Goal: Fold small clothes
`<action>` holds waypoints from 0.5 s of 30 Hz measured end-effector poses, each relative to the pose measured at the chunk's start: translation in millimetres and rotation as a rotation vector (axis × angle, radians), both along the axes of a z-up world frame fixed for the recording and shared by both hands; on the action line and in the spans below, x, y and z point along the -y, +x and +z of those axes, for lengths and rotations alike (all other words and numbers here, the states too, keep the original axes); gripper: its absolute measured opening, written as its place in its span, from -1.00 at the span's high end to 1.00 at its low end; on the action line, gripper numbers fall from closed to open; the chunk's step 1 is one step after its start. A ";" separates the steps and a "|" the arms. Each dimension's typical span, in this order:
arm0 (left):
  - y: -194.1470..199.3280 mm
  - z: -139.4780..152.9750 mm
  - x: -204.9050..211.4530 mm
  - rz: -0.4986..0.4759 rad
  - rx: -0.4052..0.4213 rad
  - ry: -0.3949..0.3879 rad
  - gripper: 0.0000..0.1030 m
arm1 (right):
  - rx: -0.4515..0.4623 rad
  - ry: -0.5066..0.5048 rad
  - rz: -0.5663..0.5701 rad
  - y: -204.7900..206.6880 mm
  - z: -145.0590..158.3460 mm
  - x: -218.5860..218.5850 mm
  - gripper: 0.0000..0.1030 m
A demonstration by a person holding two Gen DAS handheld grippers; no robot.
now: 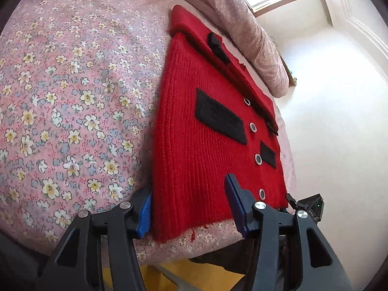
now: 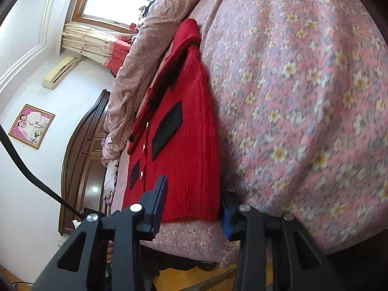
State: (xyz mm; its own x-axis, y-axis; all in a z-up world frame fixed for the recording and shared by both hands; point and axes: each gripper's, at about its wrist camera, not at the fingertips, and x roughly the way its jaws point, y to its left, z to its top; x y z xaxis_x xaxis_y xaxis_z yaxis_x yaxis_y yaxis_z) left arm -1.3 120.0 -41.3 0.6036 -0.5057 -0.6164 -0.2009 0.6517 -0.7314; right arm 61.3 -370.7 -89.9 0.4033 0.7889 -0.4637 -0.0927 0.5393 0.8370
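Cardigan (image 1: 206,133), red knit with black patches and a row of buttons, lies flat on the floral bedsheet (image 1: 72,97) near the bed's near edge, a rolled pink quilt (image 1: 254,36) beyond it. Left gripper (image 1: 191,208) straddles the hem corner, one blue pad outside the side edge, the other resting on the knit; its jaws stand partly apart, not pinching. Right gripper (image 2: 191,208) straddles the hem likewise, jaws half open, nothing clamped.
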 end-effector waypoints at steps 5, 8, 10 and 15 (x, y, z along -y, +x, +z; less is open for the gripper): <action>4.5 -1.8 4.7 0.011 -0.034 0.058 0.76 | -0.039 -0.006 -0.034 -1.7 -6.1 -0.7 0.84; 3.7 -5.6 0.0 0.022 -0.040 0.011 0.83 | -0.040 -0.033 -0.036 -0.4 -5.6 -4.5 0.85; 2.4 -2.6 0.6 0.015 -0.036 0.044 0.88 | -0.005 -0.058 -0.064 -0.6 0.4 -9.9 0.85; 3.9 7.2 7.3 0.024 0.021 0.056 0.92 | 0.040 -0.008 -0.093 2.6 7.5 -7.0 0.85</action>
